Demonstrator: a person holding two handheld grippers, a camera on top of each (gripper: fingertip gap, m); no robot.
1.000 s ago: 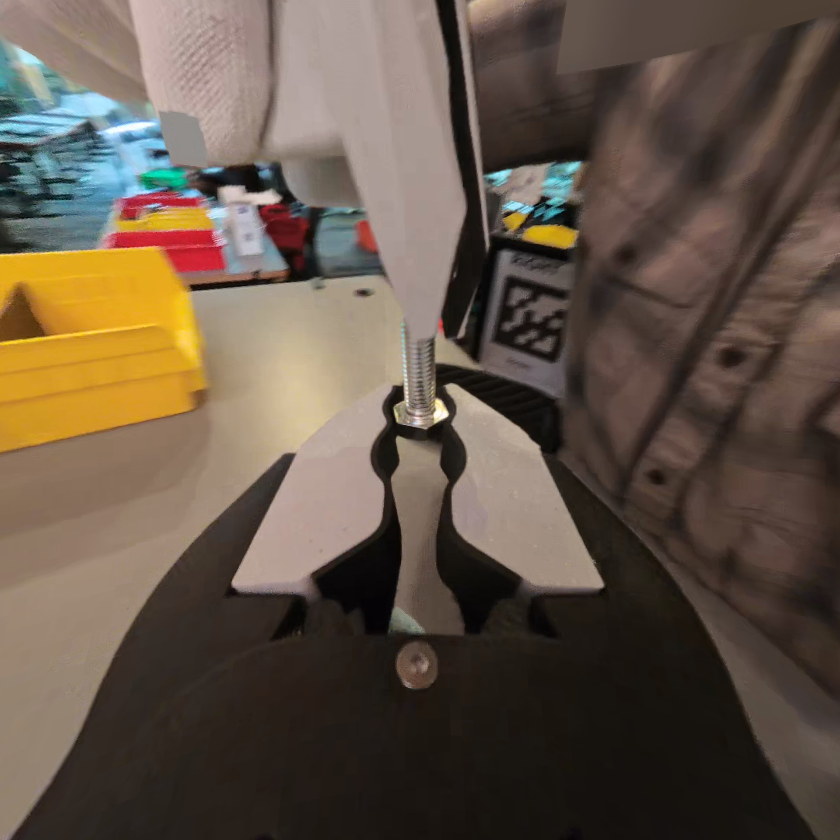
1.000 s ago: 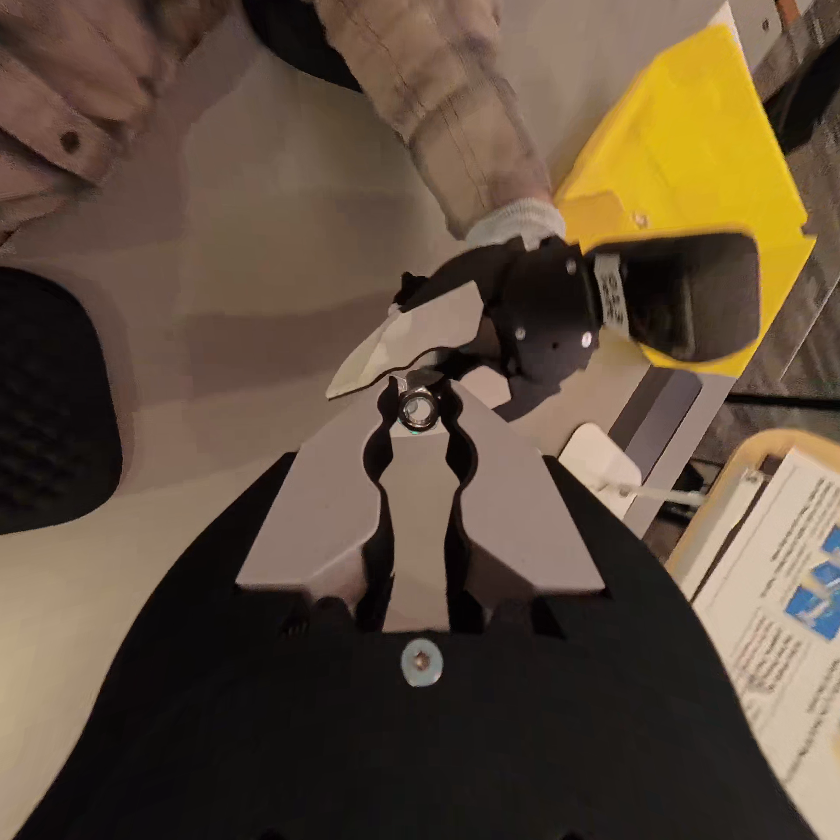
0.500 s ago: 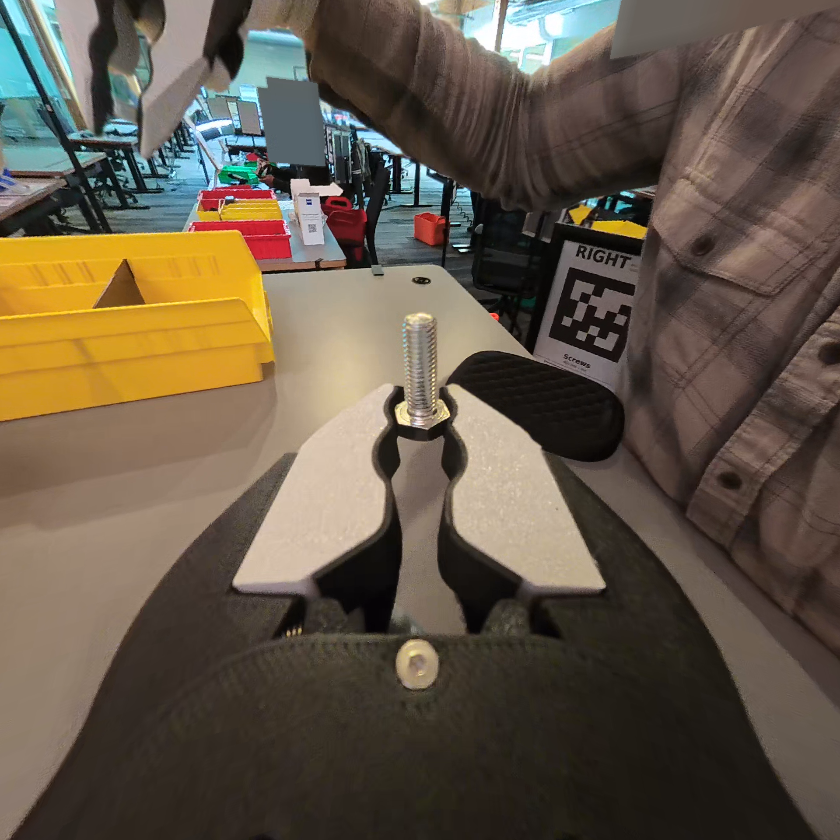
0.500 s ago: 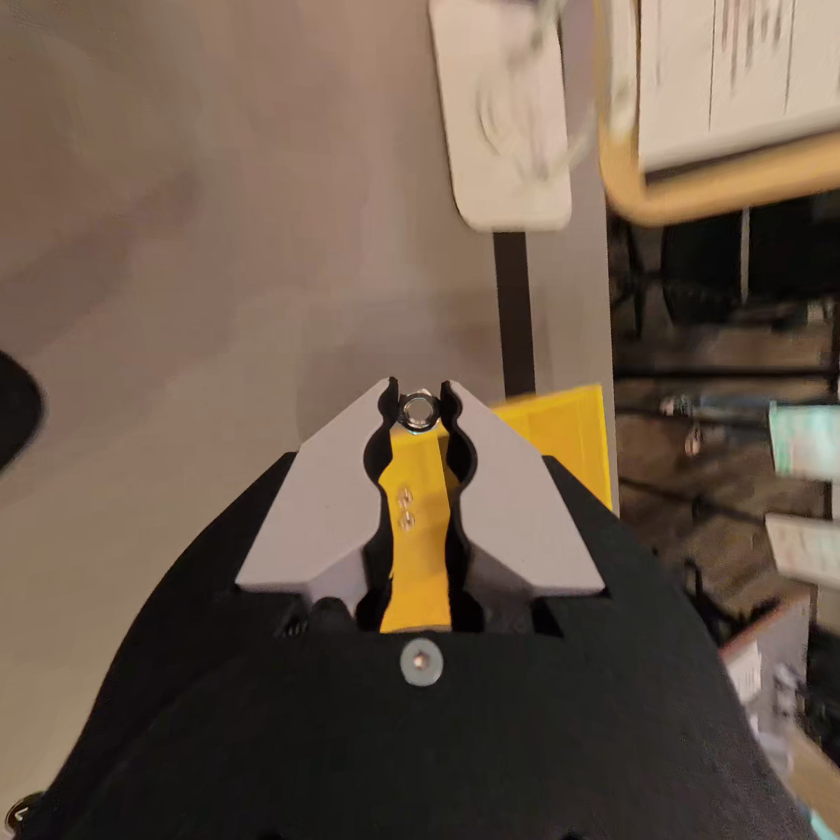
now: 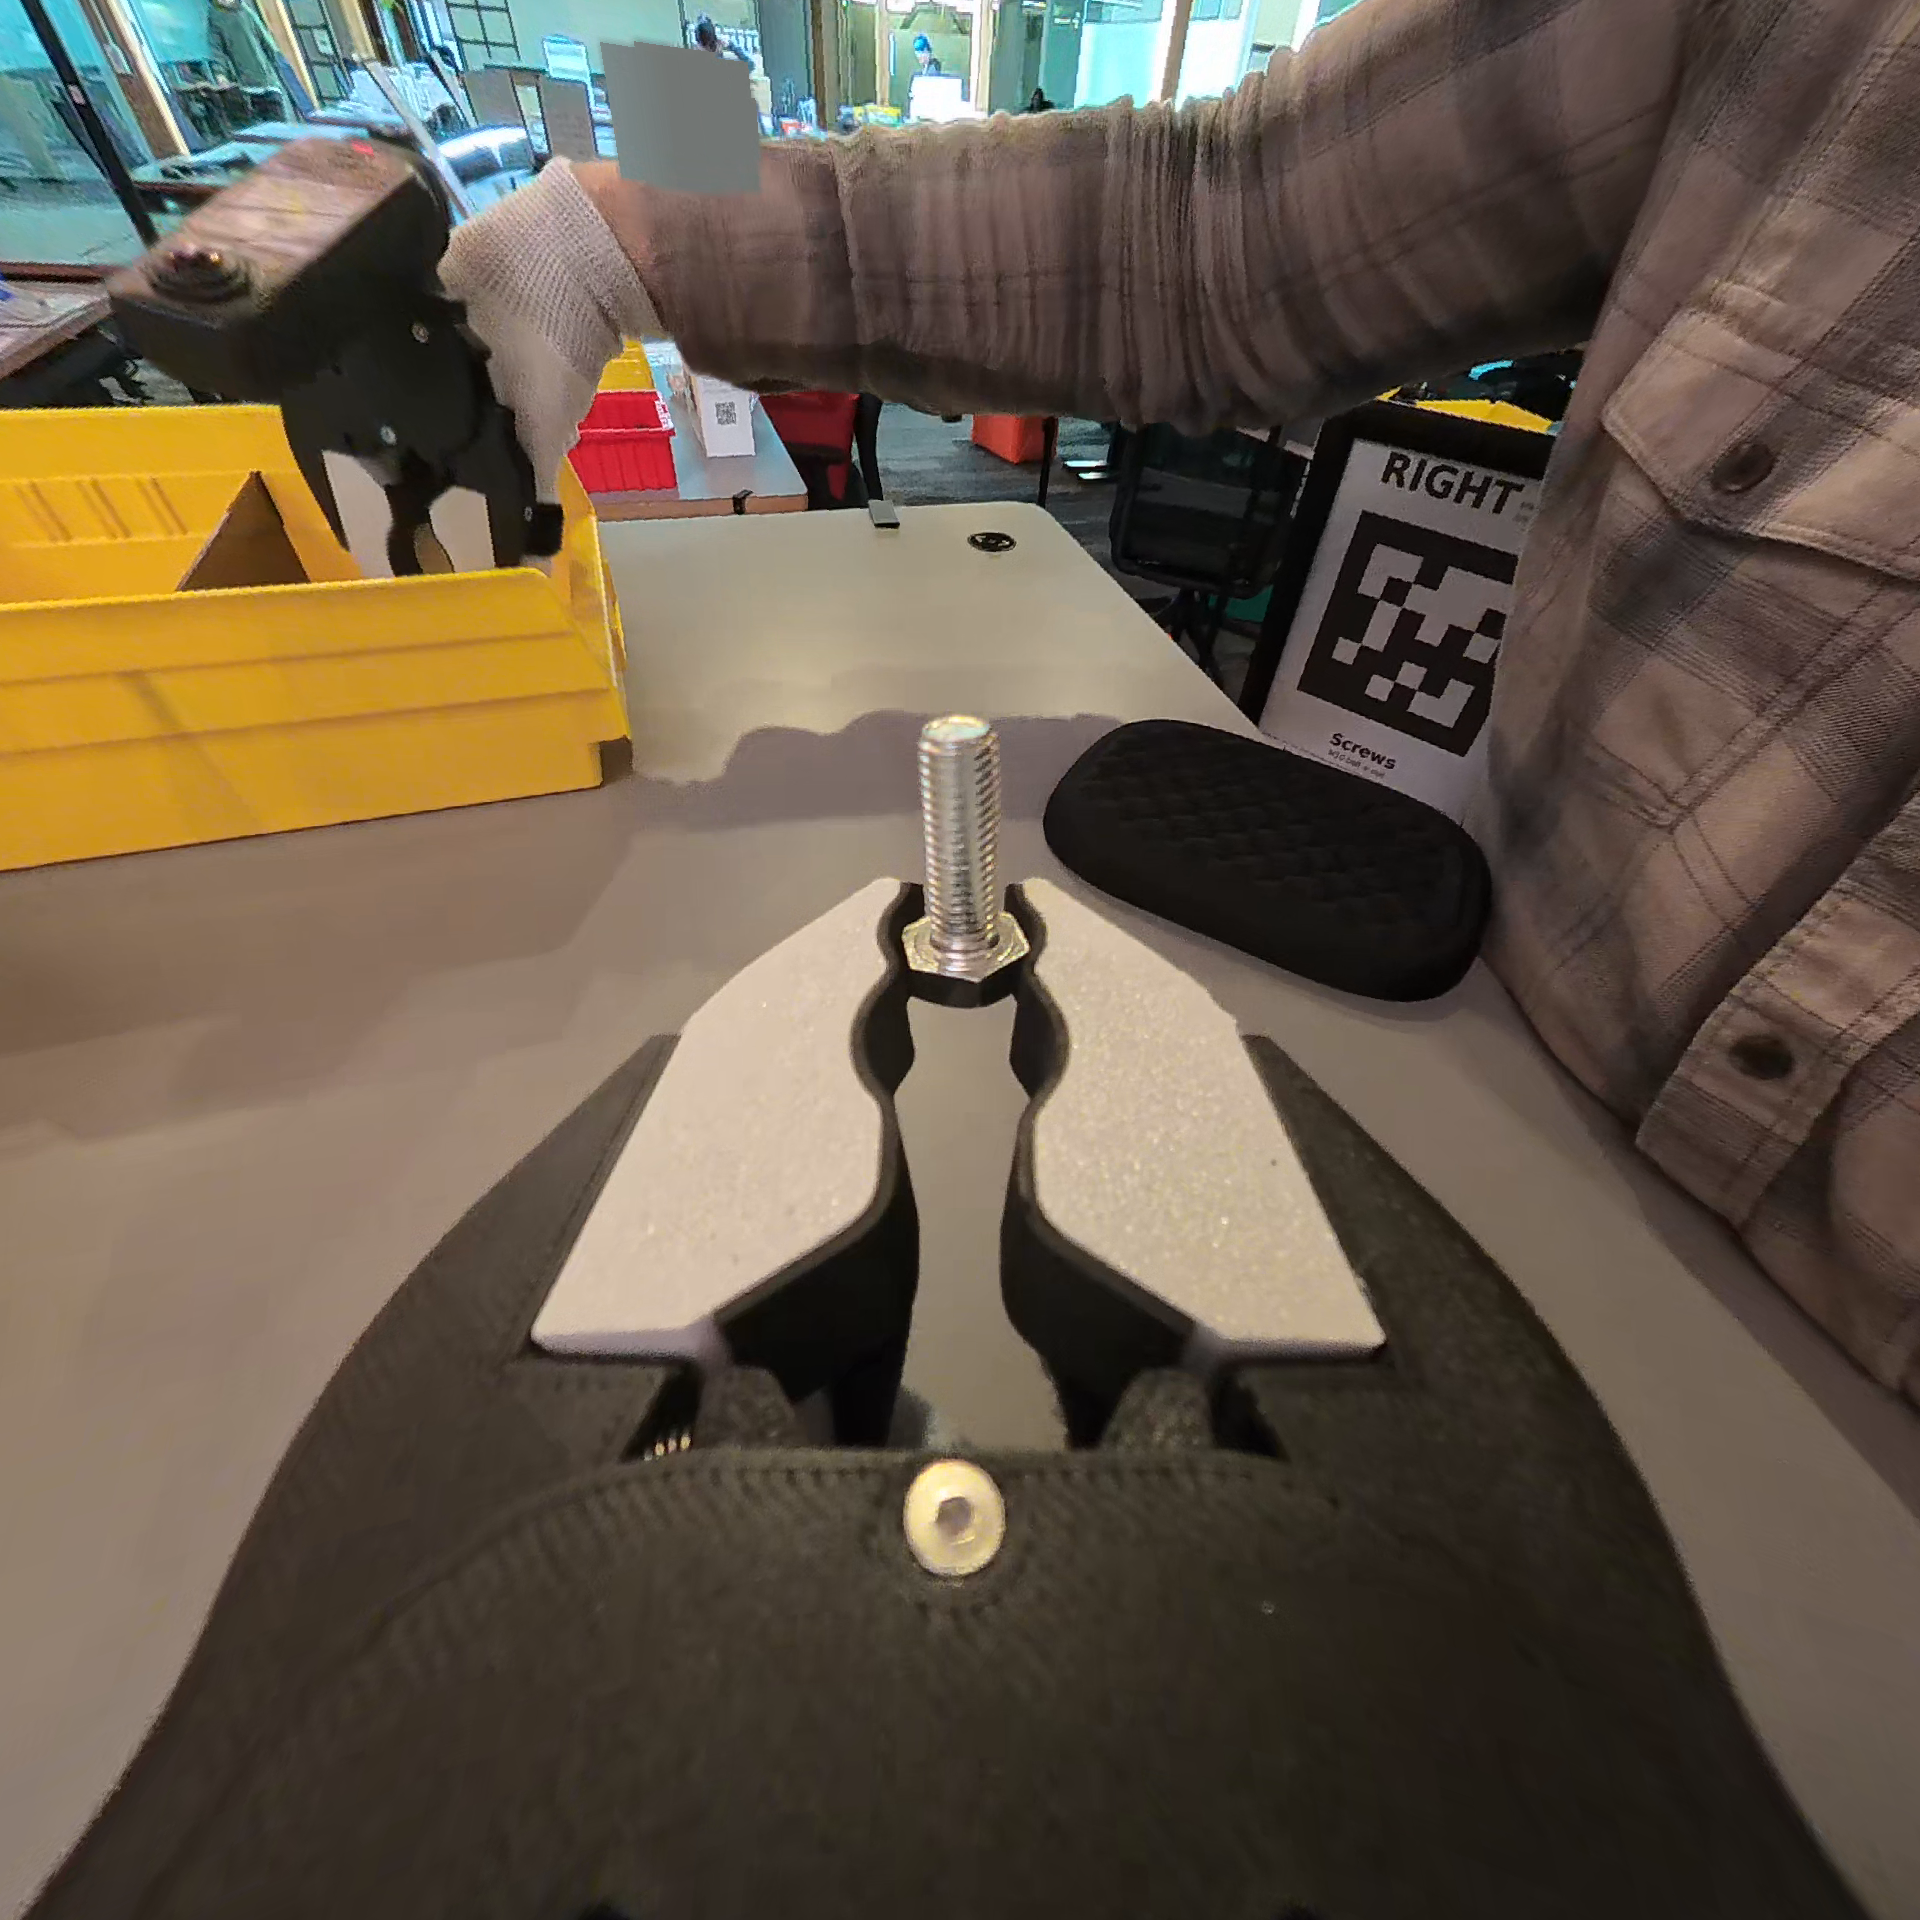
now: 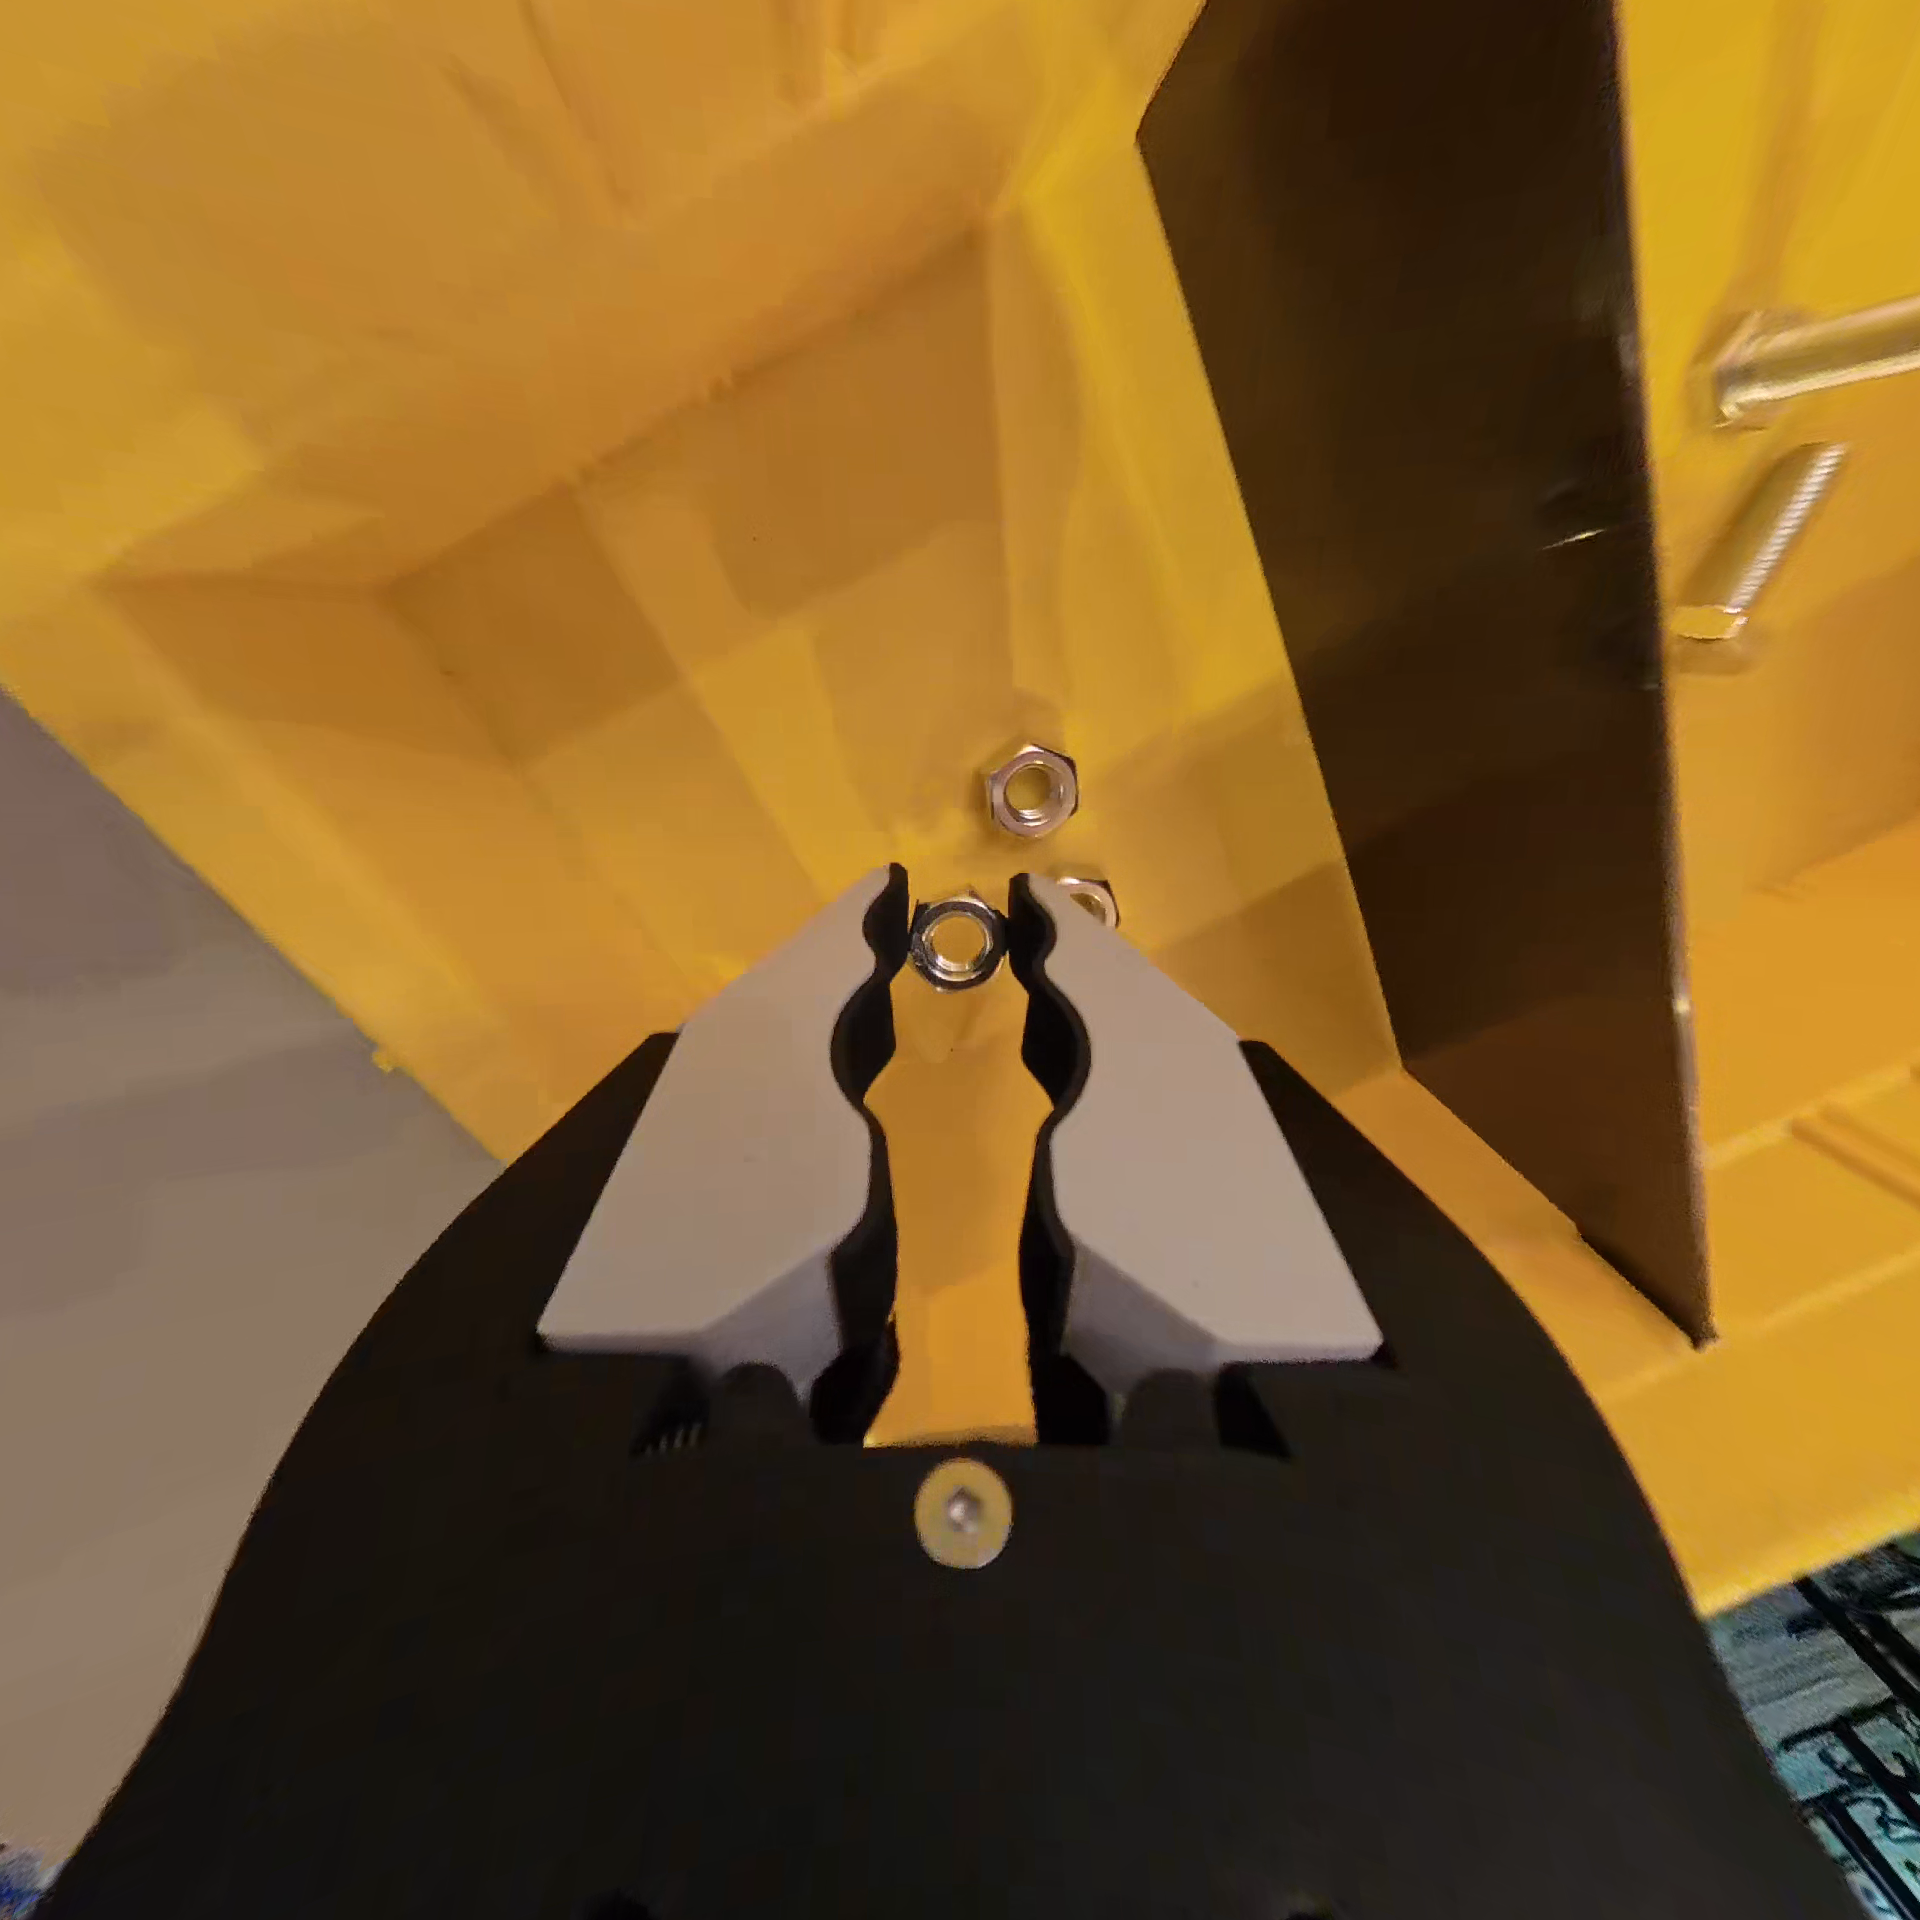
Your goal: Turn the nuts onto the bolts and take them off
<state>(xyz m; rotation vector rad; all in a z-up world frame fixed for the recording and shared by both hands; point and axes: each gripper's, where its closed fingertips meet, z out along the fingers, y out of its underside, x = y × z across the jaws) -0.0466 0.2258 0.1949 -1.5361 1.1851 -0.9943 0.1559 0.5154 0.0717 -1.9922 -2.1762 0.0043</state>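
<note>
My left gripper [image 5: 961,935] is shut on the hex head of a silver bolt [image 5: 958,821]. The bolt stands upright above the grey table with its bare thread pointing up. My right gripper [image 6: 958,883] is shut on a silver nut [image 6: 954,943] and points down into a compartment of the yellow bin [image 6: 623,520]. Two loose nuts [image 6: 1031,795] lie on the bin floor just beyond its fingertips. In the left wrist view the right gripper [image 5: 457,540] reaches into the yellow bin [image 5: 312,707] at far left, held by a gloved hand.
A dark divider [image 6: 1455,727] splits the bin, and loose bolts [image 6: 1756,551] lie in the compartment beyond it. A black pad [image 5: 1268,852] and a marker sign [image 5: 1403,623] sit at the table's right. A person's plaid sleeve [image 5: 1143,249] stretches across above the bolt. My hands' fingertips stand some 40 cm from each other.
The right gripper has come off the bolt with the nut and swung over into the yellow bin. The left gripper still holds the bolt upright, now bare.
</note>
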